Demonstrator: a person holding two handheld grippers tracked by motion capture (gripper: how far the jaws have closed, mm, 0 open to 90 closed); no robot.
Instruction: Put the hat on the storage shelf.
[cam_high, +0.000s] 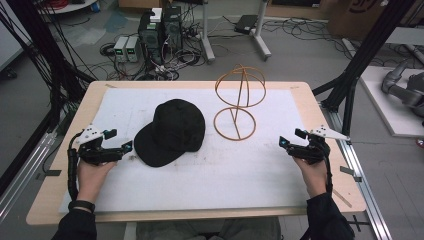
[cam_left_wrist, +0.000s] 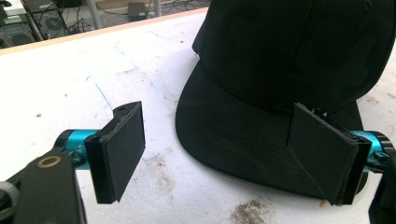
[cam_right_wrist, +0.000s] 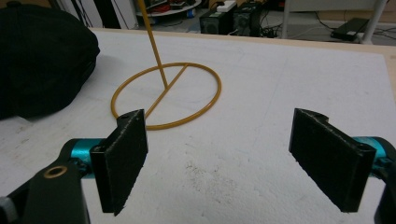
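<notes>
One black cap (cam_high: 172, 131) (crown up), brim toward left gripper (cam_high: 116, 141).

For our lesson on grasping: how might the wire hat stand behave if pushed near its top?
The wire hat stand probably tips easily: thin wire, one slim upright post over a flat ring base. It looks light, so it may slide across the white mat first.

1. I see a wooden table (cam_high: 320, 150) covered by a white sheet (cam_high: 225, 165).
2. On the sheet lie a black cap (cam_high: 172, 131) and a wire stand (cam_high: 236, 122), near each other.
</notes>
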